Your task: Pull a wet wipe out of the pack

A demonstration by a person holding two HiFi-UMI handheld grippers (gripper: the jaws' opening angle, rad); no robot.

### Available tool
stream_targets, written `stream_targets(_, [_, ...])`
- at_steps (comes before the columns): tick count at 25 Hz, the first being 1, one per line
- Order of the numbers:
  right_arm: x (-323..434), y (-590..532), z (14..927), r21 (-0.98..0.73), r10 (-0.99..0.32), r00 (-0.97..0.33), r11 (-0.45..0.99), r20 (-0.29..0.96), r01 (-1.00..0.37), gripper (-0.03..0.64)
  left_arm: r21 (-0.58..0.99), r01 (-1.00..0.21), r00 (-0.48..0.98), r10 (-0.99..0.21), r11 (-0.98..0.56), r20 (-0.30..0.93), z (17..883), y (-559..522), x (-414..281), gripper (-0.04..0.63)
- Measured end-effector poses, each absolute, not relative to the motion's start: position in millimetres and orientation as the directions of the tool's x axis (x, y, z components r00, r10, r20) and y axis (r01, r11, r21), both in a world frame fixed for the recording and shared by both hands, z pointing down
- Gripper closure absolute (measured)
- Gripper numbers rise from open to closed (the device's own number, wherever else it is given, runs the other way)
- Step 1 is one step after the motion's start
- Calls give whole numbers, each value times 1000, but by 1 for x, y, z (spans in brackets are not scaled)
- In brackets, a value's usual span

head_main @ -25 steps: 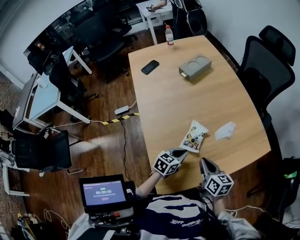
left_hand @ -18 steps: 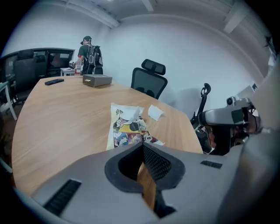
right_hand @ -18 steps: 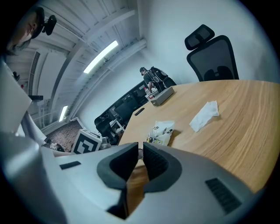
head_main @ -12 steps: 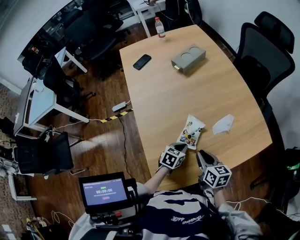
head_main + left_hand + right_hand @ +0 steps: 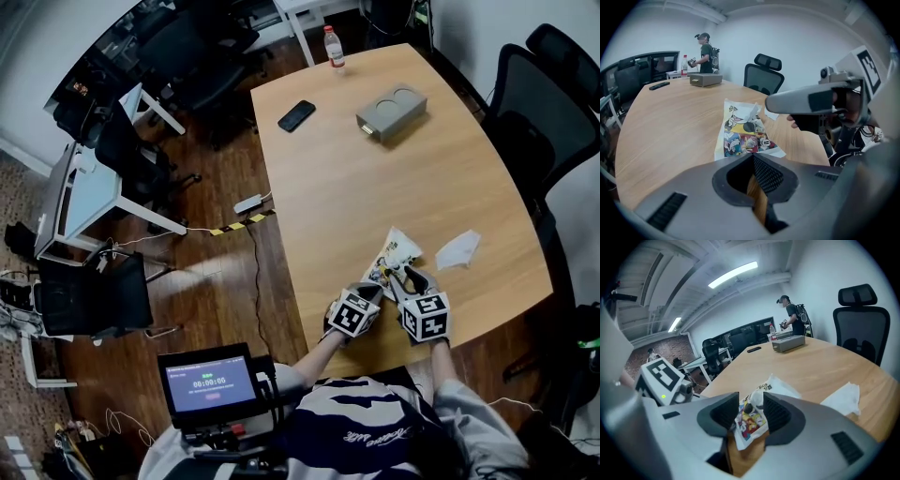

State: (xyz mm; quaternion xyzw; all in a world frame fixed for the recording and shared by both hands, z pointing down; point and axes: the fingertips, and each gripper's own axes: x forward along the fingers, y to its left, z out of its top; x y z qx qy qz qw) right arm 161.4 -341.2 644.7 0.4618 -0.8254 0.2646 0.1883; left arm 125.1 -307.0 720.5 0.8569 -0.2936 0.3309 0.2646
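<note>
Once swung in from near edge of table [image 5: 375, 187], straddles wet-wipe pack [image 5: 394, 251], flat on the wood, w/ R gripper [image 5: 406, 277]: jaws just spread, wipe tuft [image 5: 757, 399] between, unpinched. Keeps L gripper [image 5: 371, 292], now lowered, clenched empty at pack's near end. Sets up pinch & pull, prob.

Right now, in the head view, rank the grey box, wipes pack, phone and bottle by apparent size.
Largest: grey box.
Next: wipes pack, partly hidden, so unsure against the box.
Smallest: phone and bottle, too alike to rank.
</note>
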Motion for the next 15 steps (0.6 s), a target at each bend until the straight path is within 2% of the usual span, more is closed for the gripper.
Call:
stream_targets(4, [155, -365, 659, -254, -633, -498, 440, 593, -861, 434, 238, -673, 587, -310, -700, 748, 723, -304, 124, 592])
stream_targets(8, [148, -373, 682, -271, -595, -483, 414, 642, -869, 434, 245, -665, 588, -292, -706, 754, 724, -303, 125, 592])
stream_targets(11, [150, -375, 691, -273, -617, -447, 359, 648, -892, 437, 238, -663, 588, -297, -710, 753, 724, -304, 125, 592])
stream_targets(15, [149, -372, 690, -299, -619, -444, 330, 648, -896, 472, 212, -661, 577, -307, -720, 757, 724, -302, 125, 592])
